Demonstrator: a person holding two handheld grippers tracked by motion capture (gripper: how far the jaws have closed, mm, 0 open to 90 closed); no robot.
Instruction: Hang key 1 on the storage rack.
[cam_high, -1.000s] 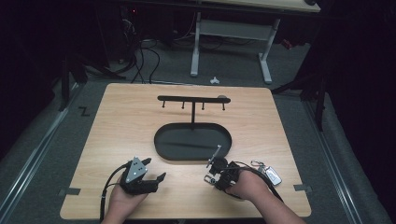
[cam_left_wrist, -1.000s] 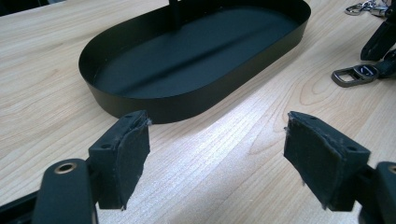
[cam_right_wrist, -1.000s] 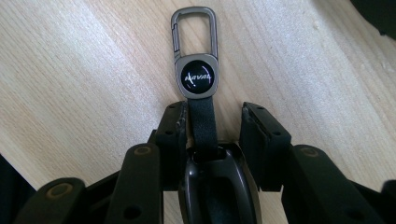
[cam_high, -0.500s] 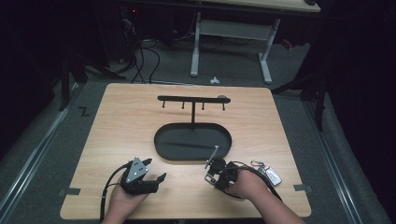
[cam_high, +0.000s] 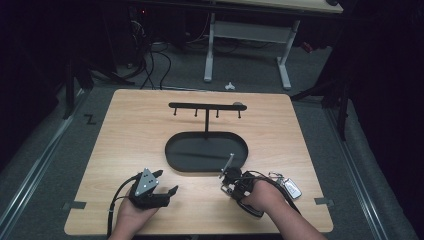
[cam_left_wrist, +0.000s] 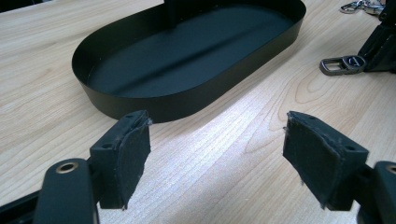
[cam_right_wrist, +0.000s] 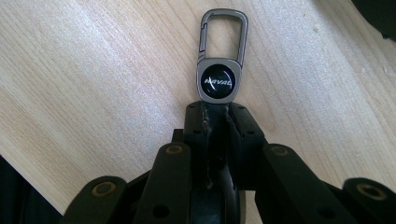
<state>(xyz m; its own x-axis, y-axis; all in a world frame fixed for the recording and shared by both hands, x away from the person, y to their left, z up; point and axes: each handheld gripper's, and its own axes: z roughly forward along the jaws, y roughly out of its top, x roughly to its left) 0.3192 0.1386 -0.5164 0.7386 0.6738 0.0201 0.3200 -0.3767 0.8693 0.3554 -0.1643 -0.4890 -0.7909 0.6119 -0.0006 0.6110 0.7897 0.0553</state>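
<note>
Keychain (cam_right_wrist: 220, 70) is sticking forward out of the right gripper (cam_right_wrist: 215, 114), whose jaws are clamping its strap end, the carabiner loop pointing away along the gripper's own line. In the high view, the right gripper (cam_high: 231, 181) is sitting just beside the near rim of the black oval tray (cam_high: 172, 155), with the hook rack (cam_high: 206, 106) rising beyond it, so the right hand is likely the one to carry the loop onward. The left gripper (cam_left_wrist: 217, 144) is waiting with jaws spread wide and empty. A second key bunch (cam_high: 287, 184) is lying beside the right hand.
</note>
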